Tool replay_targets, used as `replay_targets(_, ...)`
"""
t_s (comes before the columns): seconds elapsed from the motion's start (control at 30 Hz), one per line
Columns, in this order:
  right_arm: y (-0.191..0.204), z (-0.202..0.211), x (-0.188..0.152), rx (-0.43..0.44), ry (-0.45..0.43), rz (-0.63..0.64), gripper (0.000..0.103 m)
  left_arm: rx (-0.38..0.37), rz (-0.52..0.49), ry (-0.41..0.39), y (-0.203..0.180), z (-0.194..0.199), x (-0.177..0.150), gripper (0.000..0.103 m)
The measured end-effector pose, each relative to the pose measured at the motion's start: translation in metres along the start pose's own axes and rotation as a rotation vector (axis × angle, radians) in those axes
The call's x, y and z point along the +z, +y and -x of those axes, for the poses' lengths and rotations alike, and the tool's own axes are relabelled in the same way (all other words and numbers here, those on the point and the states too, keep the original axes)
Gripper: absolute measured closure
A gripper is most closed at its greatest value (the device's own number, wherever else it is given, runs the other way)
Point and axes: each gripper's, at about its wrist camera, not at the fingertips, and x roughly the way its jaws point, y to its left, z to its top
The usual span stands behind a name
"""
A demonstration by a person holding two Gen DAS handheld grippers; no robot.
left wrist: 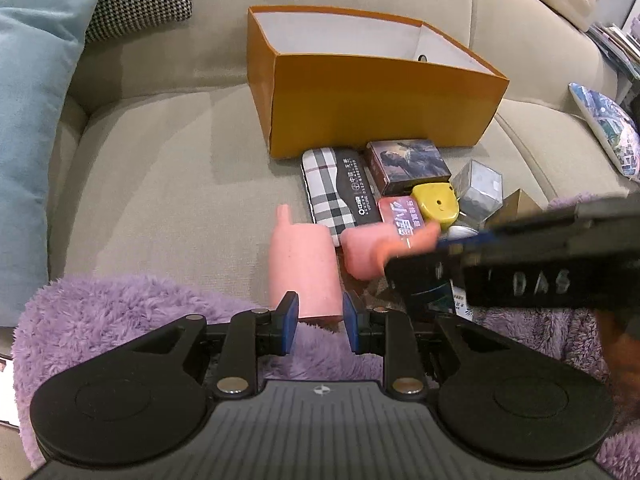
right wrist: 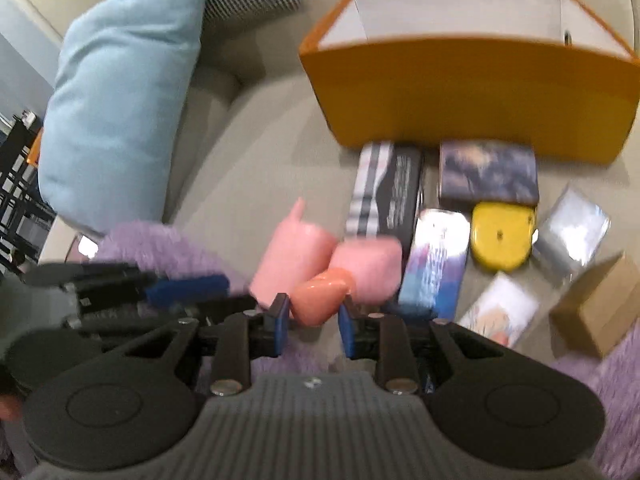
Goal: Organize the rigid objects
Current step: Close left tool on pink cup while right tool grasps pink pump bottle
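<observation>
Each hand-held gripper, left (left wrist: 320, 312) and right (right wrist: 313, 312), clamps a pink toy part; right view blurred.

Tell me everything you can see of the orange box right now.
The orange box is an open-topped rectangular carton, cardboard by its look, orange outside, white inside. It stands upright on the beige sofa seat. A small dark hole marks its far-right inner wall. The visible interior looks empty; its floor is hidden. The plaid case and dark picture box lie at its near wall.
</observation>
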Motion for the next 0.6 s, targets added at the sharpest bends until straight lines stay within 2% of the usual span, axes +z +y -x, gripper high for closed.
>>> replay_targets(0.3, 0.013, -0.009, 0.022, -0.065, -0.125, 0.129, 0.069, -0.004, 0.013, -0.021, 0.001, -0.014, 0.012, 0.073)
replay_targets(0.43, 0.009, -0.02, 0.024, -0.128, -0.119, 0.145, 0.069, -0.008, 0.031, -0.023, 0.004, -0.023, 0.018, 0.073)
replay_targets(0.57, -0.001, -0.024, 0.025, -0.137, -0.122, 0.132, 0.072, 0.008, 0.045, -0.012, 0.007, -0.028, 0.021, 0.073)
replay_targets(0.6, -0.002, -0.023, 0.026, -0.14, -0.126, 0.129, 0.072, 0.026, 0.049, -0.001, 0.008, -0.03, 0.022, 0.069)
